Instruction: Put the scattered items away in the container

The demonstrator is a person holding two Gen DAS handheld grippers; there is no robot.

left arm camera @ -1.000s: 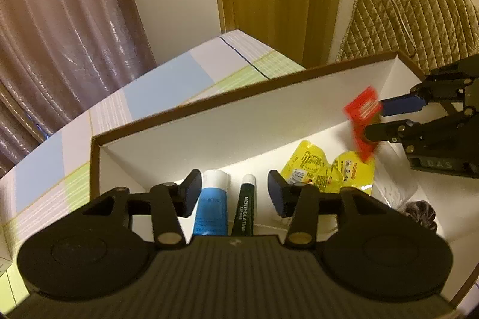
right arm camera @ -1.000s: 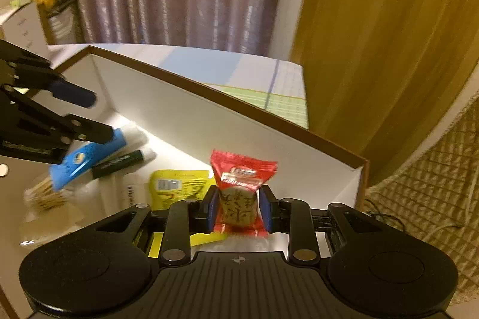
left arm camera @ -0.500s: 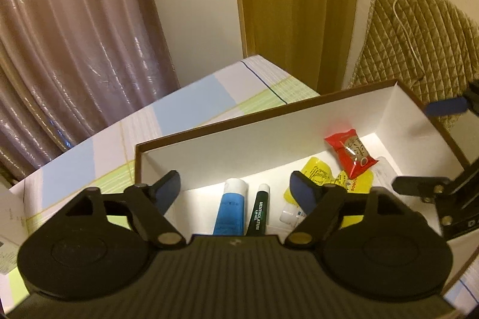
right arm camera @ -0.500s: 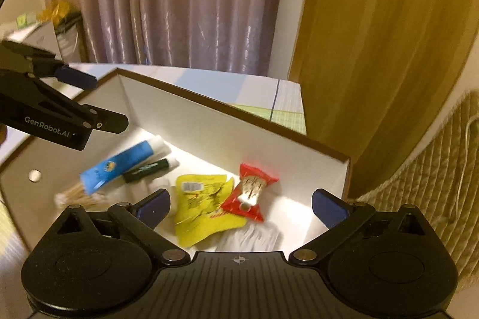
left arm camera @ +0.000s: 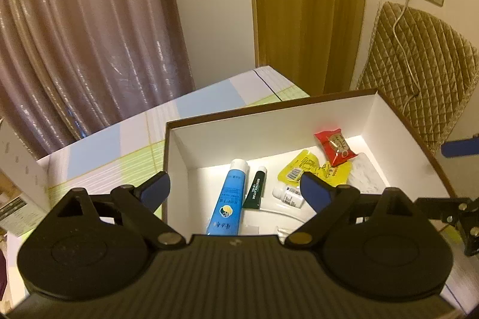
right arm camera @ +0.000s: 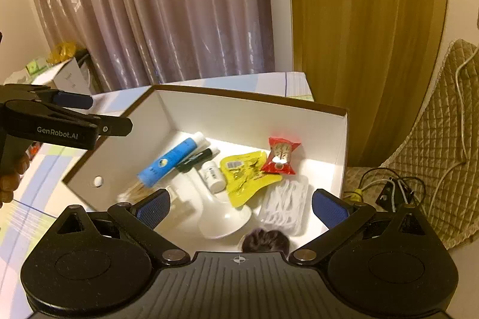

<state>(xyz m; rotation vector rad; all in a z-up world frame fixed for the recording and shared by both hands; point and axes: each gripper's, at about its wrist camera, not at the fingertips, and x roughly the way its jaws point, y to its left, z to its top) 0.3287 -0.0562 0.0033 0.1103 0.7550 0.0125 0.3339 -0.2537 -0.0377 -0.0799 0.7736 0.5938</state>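
A white box with a brown rim (left arm camera: 269, 109) (right arm camera: 248, 95) stands on the table. Inside lie a red snack packet (left arm camera: 336, 145) (right arm camera: 281, 155), a yellow sachet (left arm camera: 311, 169) (right arm camera: 245, 172), a blue tube (left arm camera: 229, 196) (right arm camera: 170, 158), a dark green tube (left arm camera: 256, 188) (right arm camera: 196, 158), a small white bottle (left arm camera: 289, 194) (right arm camera: 213, 176), a white spoon (right arm camera: 224, 214), a white pad (right arm camera: 287, 206) and a dark scrunchie (right arm camera: 265, 239). My left gripper (left arm camera: 235, 188) is open and empty above the box's near left side. My right gripper (right arm camera: 241, 206) is open and empty above the box's near edge.
The table has a blue, green and white checked cloth (left arm camera: 125, 151). A quilted chair back (left arm camera: 419, 73) with a cable stands to the right. Curtains (left arm camera: 83, 34) hang behind. A cardboard box (left arm camera: 18, 175) sits at the left edge.
My right gripper opened and let the red snack packet drop into the box. Both grippers have pulled up and back from the box, and the left one opened wider.
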